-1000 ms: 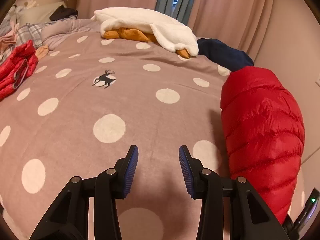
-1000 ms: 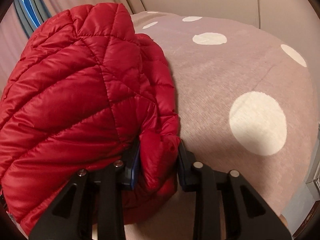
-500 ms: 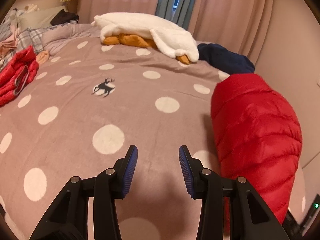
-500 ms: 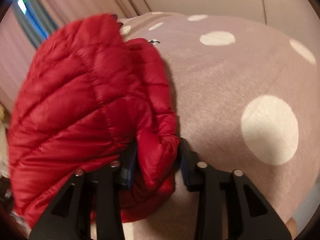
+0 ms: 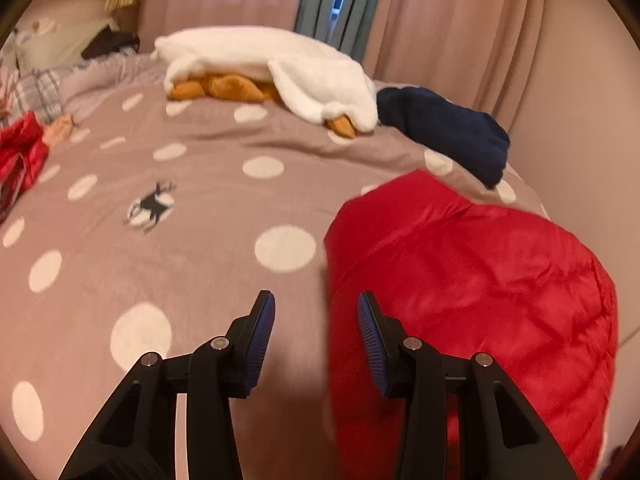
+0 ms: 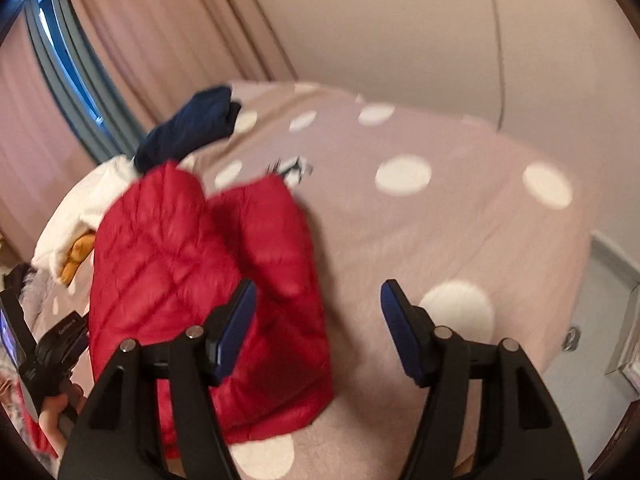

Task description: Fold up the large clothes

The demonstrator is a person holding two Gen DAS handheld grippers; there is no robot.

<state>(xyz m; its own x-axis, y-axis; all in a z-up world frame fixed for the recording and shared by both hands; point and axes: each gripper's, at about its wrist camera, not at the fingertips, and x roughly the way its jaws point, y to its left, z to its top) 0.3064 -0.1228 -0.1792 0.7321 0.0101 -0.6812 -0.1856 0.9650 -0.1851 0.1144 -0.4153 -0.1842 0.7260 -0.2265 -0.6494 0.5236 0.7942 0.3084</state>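
Observation:
A folded red quilted jacket (image 5: 472,280) lies on the polka-dot bedspread (image 5: 200,208), at the right of the left wrist view. My left gripper (image 5: 316,320) hovers just left of it, jaws apart with nothing between them. In the right wrist view the red jacket (image 6: 208,280) lies below and to the left, free of the pads. My right gripper (image 6: 318,308) is above the bedspread (image 6: 420,232), its jaws opening, and nothing is between them.
A white fleece garment (image 5: 272,68) over an orange one (image 5: 224,88) and a dark navy garment (image 5: 452,132) lie at the far side of the bed. More red clothing (image 5: 20,152) lies at the left edge. Curtains (image 5: 440,20) and a wall stand behind. A hand (image 6: 52,416) holds the other gripper at lower left.
My right gripper has let go of the red jacket's fold and risen, so the jacket now lies flat below it. The left gripper has moved toward the jacket.

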